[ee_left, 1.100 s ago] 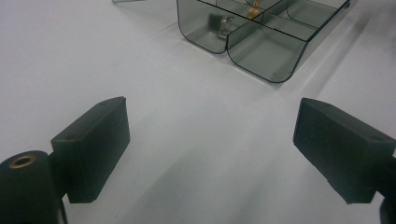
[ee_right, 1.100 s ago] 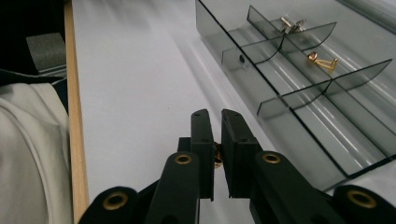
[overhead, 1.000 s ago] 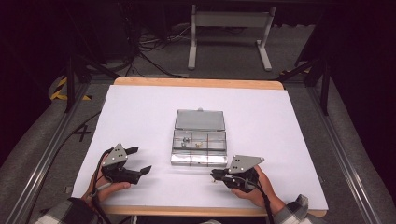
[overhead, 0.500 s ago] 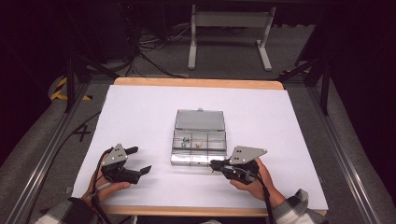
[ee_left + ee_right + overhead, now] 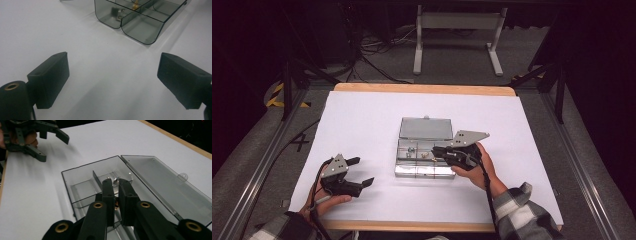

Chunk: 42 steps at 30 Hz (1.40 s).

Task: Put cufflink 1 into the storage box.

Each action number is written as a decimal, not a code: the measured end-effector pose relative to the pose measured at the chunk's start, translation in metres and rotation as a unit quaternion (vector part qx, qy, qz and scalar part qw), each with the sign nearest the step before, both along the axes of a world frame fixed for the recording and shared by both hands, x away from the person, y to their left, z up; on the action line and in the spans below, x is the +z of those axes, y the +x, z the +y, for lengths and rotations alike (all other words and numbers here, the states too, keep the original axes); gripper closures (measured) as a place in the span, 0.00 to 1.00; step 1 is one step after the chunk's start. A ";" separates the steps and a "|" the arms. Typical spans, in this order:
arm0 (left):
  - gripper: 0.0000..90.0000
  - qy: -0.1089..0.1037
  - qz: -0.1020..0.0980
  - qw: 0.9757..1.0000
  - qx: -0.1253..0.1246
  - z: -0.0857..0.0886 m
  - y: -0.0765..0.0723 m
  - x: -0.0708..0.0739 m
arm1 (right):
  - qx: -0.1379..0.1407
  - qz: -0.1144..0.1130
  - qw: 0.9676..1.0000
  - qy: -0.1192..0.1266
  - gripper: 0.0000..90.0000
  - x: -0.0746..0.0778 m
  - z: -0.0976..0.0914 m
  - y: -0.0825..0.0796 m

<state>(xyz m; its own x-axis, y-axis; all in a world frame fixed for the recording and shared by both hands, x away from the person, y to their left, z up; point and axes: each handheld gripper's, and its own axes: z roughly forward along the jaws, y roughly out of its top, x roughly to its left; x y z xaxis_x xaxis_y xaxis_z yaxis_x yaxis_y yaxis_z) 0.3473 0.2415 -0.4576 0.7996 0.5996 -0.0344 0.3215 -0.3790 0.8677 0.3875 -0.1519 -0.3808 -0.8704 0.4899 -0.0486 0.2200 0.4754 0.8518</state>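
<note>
The clear plastic box [image 5: 424, 147] sits open in the middle of the table [image 5: 362, 120]. The right gripper [image 5: 438, 151] hovers over its compartments, jaws pressed together. The left gripper [image 5: 362, 172] rests near the front edge, jaws spread wide.

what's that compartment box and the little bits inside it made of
The compartment box looks like clear, smoke-tinted hard plastic: you see the table through its glossy walls and open lid. The small parts inside seem metal, some silvery and shiny, one brass-coloured, though they are too small to be sure.
</note>
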 end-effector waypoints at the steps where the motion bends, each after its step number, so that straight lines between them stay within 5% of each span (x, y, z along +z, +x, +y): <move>1: 0.13 0.000 0.000 1.000 -0.001 0.000 0.000 0.000 | -0.001 0.000 1.000 -0.003 0.94 0.000 0.001 0.003; 15: 0.13 0.000 0.000 1.000 -0.001 -0.001 -0.001 0.000 | -0.003 0.022 0.999 -0.038 0.94 -0.012 0.021 0.040; 18: 0.13 -0.001 0.000 1.000 0.000 -0.001 -0.001 0.000 | -0.002 0.026 0.998 -0.060 0.94 -0.018 0.030 0.047; 42: 0.13 -0.001 -0.001 1.000 0.000 -0.001 -0.001 0.000 | -0.020 0.041 0.995 -0.086 0.94 -0.029 0.034 0.056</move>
<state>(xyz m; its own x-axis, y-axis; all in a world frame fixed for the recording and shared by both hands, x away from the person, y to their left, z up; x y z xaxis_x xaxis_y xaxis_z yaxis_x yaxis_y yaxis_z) 0.3463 0.2405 -0.4578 0.7998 0.5993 -0.0350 0.3203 -0.3766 0.8692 0.4440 -0.1183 -0.4097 -0.8547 0.5152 -0.0642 0.3077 0.6022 0.7366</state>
